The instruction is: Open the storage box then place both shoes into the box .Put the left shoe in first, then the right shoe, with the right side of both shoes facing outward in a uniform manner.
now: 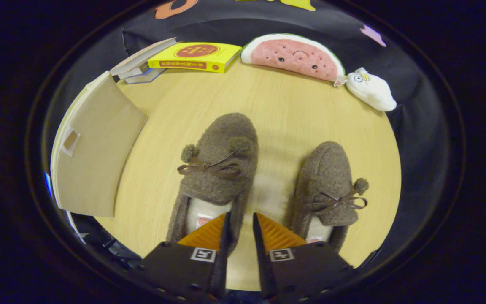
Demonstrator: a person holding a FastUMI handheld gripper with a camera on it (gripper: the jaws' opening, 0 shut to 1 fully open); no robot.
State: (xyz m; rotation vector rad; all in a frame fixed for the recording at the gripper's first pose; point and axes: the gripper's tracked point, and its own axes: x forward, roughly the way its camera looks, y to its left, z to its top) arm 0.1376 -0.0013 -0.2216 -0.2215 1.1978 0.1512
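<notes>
Two brown fuzzy shoes with bows and pom-poms lie on the wooden table [281, 105], toes pointing away from me. The left-hand shoe [220, 169] is just ahead of my left finger. Its heel opening is partly hidden by that finger, and its right side wall runs down into the narrow gap between the fingers. The right-hand shoe [327, 181] lies ahead of my right finger. My gripper [241, 217] hovers over the heels with its fingers almost together and nothing pressed between them. The beige storage box [93, 143] stands to the left of the shoes, its lid down.
At the back of the table, a yellow book [196, 57] lies beside a small stack of books [139, 67]. A watermelon-slice plush [295, 57] and a white plush [371, 90] lie at the back right. The table's near edge runs just below the fingers.
</notes>
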